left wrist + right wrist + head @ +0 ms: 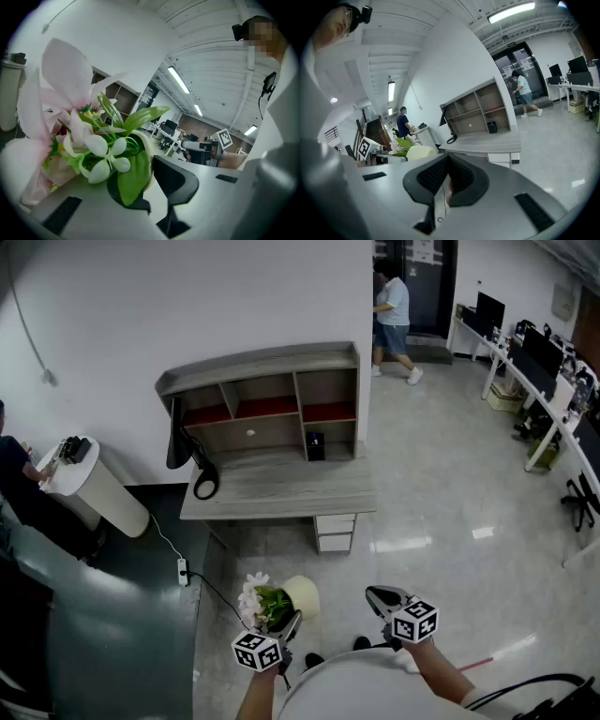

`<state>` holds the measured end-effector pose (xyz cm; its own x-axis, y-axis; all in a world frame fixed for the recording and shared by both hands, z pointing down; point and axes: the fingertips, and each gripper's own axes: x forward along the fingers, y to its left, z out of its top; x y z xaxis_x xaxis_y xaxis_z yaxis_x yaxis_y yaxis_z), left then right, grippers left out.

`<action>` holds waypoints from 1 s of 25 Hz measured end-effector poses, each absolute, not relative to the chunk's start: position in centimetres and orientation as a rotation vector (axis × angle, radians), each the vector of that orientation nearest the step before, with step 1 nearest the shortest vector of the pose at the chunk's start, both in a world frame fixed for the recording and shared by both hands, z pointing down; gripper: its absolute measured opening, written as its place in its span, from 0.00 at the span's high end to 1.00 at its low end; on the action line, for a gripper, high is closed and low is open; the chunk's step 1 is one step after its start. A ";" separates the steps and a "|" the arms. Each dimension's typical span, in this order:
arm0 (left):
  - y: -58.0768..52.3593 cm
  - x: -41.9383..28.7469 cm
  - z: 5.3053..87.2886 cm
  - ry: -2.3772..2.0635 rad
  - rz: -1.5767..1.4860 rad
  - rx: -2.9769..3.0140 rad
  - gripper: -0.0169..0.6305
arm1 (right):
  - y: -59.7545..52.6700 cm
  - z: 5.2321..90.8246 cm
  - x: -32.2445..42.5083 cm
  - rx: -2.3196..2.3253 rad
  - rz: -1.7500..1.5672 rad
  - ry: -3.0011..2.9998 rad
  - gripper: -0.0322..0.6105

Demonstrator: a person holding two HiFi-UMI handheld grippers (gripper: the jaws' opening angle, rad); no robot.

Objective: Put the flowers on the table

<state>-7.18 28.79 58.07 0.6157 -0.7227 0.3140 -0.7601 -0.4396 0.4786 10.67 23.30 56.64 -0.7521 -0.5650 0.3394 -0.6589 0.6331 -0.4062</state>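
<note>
White shirt (361,688); grey, black-padded left tool (151,180) and right tool (446,177).

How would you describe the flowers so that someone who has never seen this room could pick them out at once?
Find the grey desk with shelves against the white wall. In front of it, held above the floor, the left tongs grip a cream pot. The flowers in it are pale pink and white with green leaves, the only blossoms nearby.
</note>
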 end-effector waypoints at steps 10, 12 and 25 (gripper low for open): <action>28.1 -7.9 57.6 -1.147 0.089 2.282 0.90 | 23.1 56.2 9.1 0.994 0.742 -2.678 0.92; 28.0 -8.1 57.4 -1.144 0.087 2.288 0.90 | 23.1 56.0 8.8 0.996 0.738 -2.681 0.92; 27.4 -10.4 56.4 -1.109 0.099 2.353 0.90 | 23.1 55.3 7.4 1.096 0.738 -2.695 0.92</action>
